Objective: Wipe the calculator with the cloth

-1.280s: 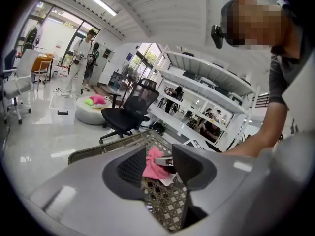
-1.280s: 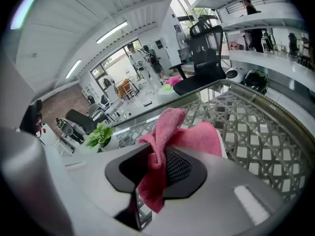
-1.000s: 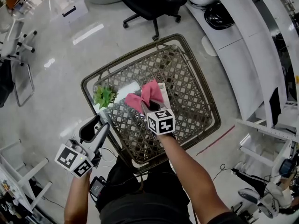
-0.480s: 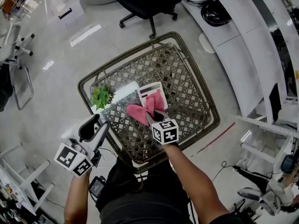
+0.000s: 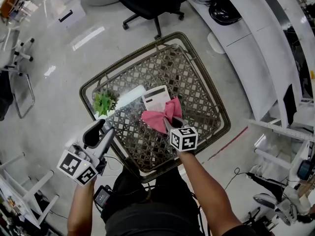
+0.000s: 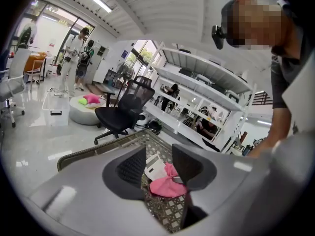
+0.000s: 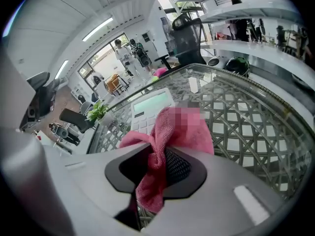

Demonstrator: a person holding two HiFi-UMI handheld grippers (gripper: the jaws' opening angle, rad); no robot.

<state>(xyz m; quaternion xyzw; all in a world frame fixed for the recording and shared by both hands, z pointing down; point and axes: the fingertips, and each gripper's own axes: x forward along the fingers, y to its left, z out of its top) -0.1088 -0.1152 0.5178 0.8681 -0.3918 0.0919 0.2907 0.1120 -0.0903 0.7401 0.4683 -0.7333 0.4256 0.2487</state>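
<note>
Right tool was clamped on the pink cloth, which overlapped the near corner of the calculator on the woven worktop. Left tool stood open and empty, well apart. Wiping judged under way, with most of the calculator's face left.

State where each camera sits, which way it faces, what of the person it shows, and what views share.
Head view: on the head, looking steeply down at the wicker table; both forearms, left gripper and right gripper show.
Left gripper view: rides the left gripper, facing across the table between open jaws; the person's torso at right.
Right gripper view: rides the right gripper, facing along jaws shut on the pink cloth; no body part clear.
Shared: all three show cloth and calculator.
</note>
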